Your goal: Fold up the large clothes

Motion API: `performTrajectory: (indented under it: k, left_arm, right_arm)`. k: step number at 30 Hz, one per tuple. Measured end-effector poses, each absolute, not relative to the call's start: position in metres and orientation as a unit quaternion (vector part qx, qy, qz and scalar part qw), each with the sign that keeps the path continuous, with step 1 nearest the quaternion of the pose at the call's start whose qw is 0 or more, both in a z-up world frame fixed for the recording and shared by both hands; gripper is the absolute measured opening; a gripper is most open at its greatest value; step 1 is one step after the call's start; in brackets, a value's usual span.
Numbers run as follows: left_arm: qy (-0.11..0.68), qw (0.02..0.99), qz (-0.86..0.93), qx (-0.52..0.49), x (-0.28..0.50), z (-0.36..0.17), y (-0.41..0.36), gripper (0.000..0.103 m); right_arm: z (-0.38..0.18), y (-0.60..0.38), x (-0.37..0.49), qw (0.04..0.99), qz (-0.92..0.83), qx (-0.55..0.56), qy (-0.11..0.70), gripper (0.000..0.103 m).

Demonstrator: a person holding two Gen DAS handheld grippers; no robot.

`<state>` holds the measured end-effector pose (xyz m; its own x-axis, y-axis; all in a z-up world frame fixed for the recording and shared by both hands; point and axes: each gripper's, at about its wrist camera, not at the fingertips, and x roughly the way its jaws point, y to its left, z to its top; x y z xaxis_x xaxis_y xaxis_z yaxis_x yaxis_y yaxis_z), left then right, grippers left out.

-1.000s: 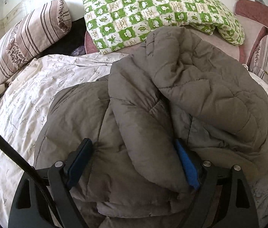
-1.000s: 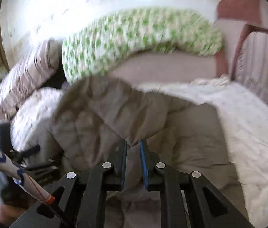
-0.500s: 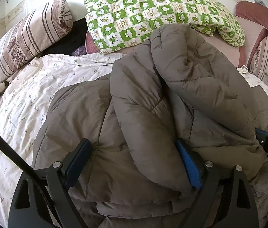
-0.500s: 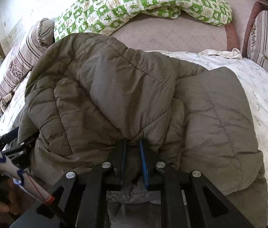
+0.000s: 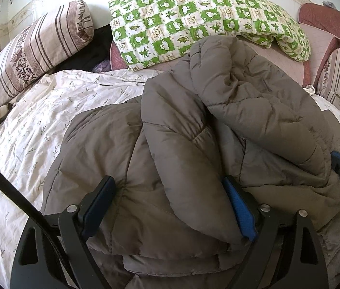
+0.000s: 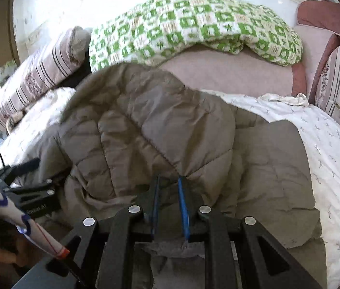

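Left wrist view: 1 grey-brown puffer jacket bunched on the bedsheet; 2 striped pillows, 1 green quilt at 12. Your left gripper is spread wide around a jacket fold. Your right gripper at 6 is nearly closed, jacket edge pinched between its pads.

Pale lettering runs along the black frame of the left gripper, seen from the right wrist view, but it is too blurred to read. No other writing is legible anywhere.
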<state>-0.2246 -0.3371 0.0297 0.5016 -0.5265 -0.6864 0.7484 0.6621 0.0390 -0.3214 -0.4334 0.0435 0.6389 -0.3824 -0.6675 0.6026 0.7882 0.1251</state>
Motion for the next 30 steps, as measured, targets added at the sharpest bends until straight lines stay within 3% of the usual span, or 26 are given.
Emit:
performTrajectory:
  k: [11, 21, 30]
  left_arm:
    - [0.327, 0.851, -0.373, 0.171, -0.225, 0.030, -0.337, 0.090]
    - [0.327, 0.852, -0.373, 0.168, -0.225, 0.030, -0.337, 0.090]
    - [0.327, 0.852, -0.373, 0.169, -0.225, 0.030, -0.337, 0.091]
  right_arm:
    - [0.026, -0.437, -0.314, 0.879, -0.270, 0.172, 0.353, 0.017]
    - [0.060, -0.420, -0.326, 0.905, -0.259, 0.159, 0.297, 0.022]
    - [0.034, -0.425, -0.309, 0.890, -0.245, 0.170, 0.346, 0.023]
